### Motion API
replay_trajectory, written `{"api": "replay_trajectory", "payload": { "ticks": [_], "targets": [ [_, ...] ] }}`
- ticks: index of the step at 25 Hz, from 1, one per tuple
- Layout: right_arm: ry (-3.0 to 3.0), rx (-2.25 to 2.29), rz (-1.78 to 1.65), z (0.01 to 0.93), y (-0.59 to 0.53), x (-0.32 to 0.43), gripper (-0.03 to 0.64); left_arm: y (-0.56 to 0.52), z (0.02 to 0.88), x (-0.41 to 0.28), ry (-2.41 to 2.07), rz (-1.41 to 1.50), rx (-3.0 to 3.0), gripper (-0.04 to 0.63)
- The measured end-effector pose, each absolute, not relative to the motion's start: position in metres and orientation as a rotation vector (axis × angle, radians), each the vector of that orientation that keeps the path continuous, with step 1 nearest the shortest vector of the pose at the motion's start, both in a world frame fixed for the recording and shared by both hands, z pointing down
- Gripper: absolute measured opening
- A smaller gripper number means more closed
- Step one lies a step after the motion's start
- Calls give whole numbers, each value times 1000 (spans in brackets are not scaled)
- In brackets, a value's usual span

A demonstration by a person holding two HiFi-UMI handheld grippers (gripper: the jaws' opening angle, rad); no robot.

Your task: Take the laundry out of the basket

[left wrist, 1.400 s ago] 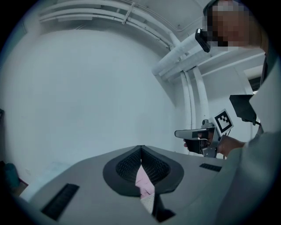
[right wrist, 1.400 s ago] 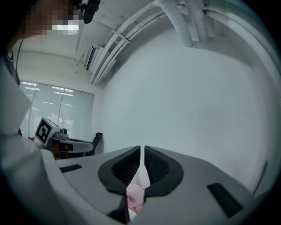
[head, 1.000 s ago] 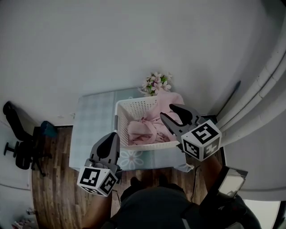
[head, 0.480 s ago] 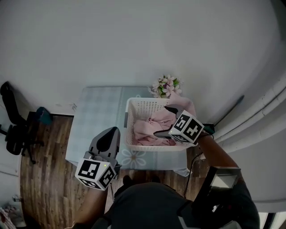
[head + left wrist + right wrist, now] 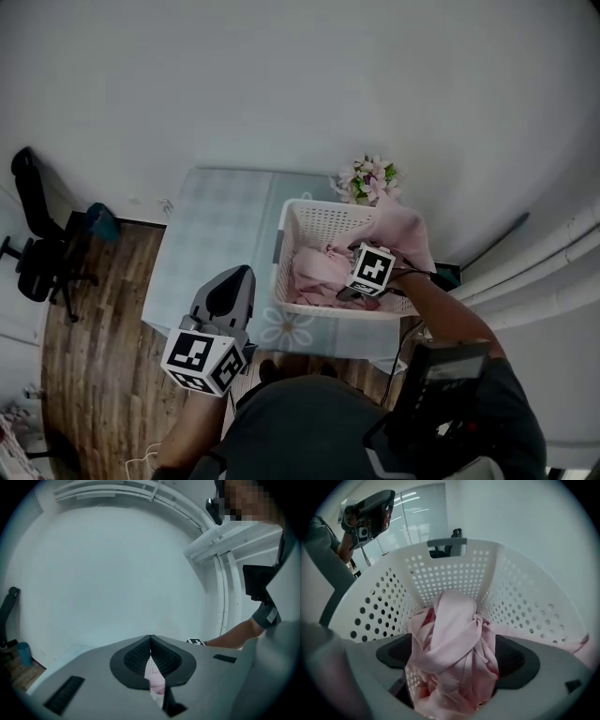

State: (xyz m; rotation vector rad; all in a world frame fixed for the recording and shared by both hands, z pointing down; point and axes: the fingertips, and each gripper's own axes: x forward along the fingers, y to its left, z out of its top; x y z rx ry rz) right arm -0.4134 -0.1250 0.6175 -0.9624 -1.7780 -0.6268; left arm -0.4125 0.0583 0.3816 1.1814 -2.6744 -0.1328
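the task has barely begun: all the pink laundry [image 5: 314, 272] that shows is still in the white perforated basket [image 5: 323, 223], bunched up on its floor, and one pink piece [image 5: 403, 230] hangs over the basket's far right rim. nothing pink lies on the checked tablecloth [image 5: 216, 225] beside the basket, so no item looks taken out yet.

the right gripper [image 5: 452, 660] is down inside the basket, its jaws opening and spread wide, with a twisted knot of the pink cloth standing between them. the cloth fills the gap, but the pads do not look clamped on it, so i judge it is not gripped yet.

the left gripper [image 5: 236, 281] hangs outside the basket, just off its near left corner, with its jaws pressed together and nothing caught in them. only a sliver of the basket and the pink cloth shows past their tips.

what is left is nearly everything: close on the bunch, lift it clear of the basket, then fetch the draped piece. a small bunch of flowers [image 5: 370, 178] stands behind the basket.
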Motion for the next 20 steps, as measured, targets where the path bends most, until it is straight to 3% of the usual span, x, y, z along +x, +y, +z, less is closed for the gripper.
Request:
{"api": "replay_trajectory", "payload": {
  "ticks": [20],
  "targets": [
    [-1480,-1014,-556,722,-130,-413,534,64,416,-421,-2617,-113,1066,9]
  ]
}}
